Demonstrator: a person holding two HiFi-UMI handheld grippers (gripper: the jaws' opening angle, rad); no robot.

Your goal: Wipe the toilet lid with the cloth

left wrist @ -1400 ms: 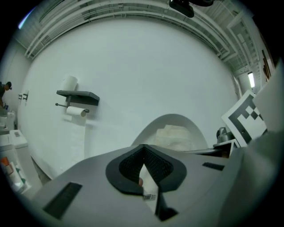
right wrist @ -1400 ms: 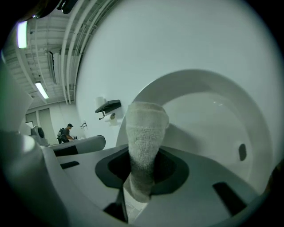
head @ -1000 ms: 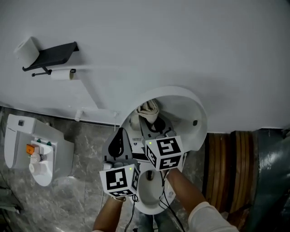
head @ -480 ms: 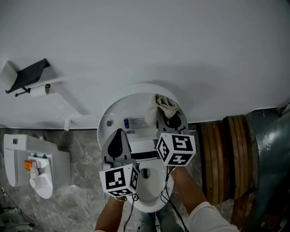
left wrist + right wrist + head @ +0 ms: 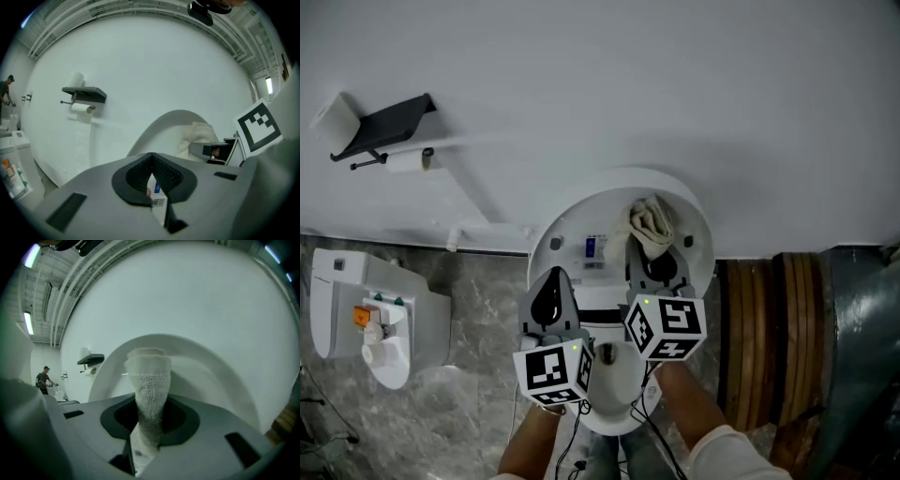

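Note:
The white toilet lid [image 5: 581, 220] stands raised against the wall. A cream cloth [image 5: 652, 223] is pressed on the lid's upper right part, and my right gripper [image 5: 654, 261] is shut on it. In the right gripper view the cloth [image 5: 150, 385] rises from between the jaws in front of the lid [image 5: 211, 366]. My left gripper [image 5: 551, 281] is shut and holds nothing, pointing at the lower left of the lid near its label [image 5: 594, 251]. The left gripper view shows its closed jaws [image 5: 152, 176], the lid [image 5: 159, 129] and the cloth [image 5: 199, 136].
The toilet bowl [image 5: 614, 380] lies below the grippers. A black shelf [image 5: 389, 127] and a paper roll [image 5: 405, 159] hang on the wall at left. A white unit [image 5: 375, 319] stands on the marble floor at left. Wooden slats [image 5: 769, 328] are at right.
The right gripper has carried the cloth from the lid's left part over to its upper right. The left gripper has stayed shut beside it. The head view has shifted.

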